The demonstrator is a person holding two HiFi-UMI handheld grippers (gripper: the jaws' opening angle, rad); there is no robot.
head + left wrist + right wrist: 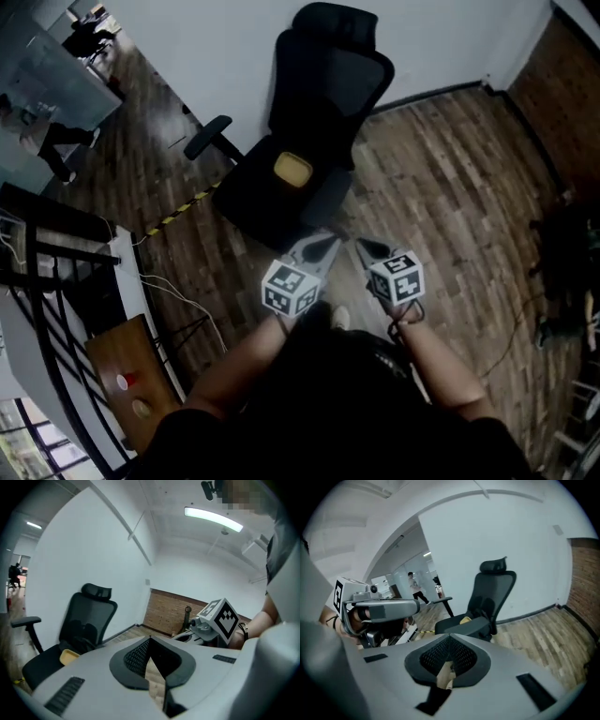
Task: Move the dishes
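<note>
**Yellow dish on the chair seat, ahead of two closed, empty claws**

A small yellow, round-cornered dish (292, 169) is seen lying flat on the seat of a black mesh office chair (323, 84), which stands on a wood-plank floor (450, 178). In the head view the dish is placed at about 11 o'clock from the left claw (322, 246) and between 10 and 11 o'clock from the right claw (365, 247), well apart from both. The left claw is judged the nearer, so a reach up and slightly leftward is called for. No clear long axis can be made out on the dish. Both claws are closed, tips met, with nothing gripped.
</note>
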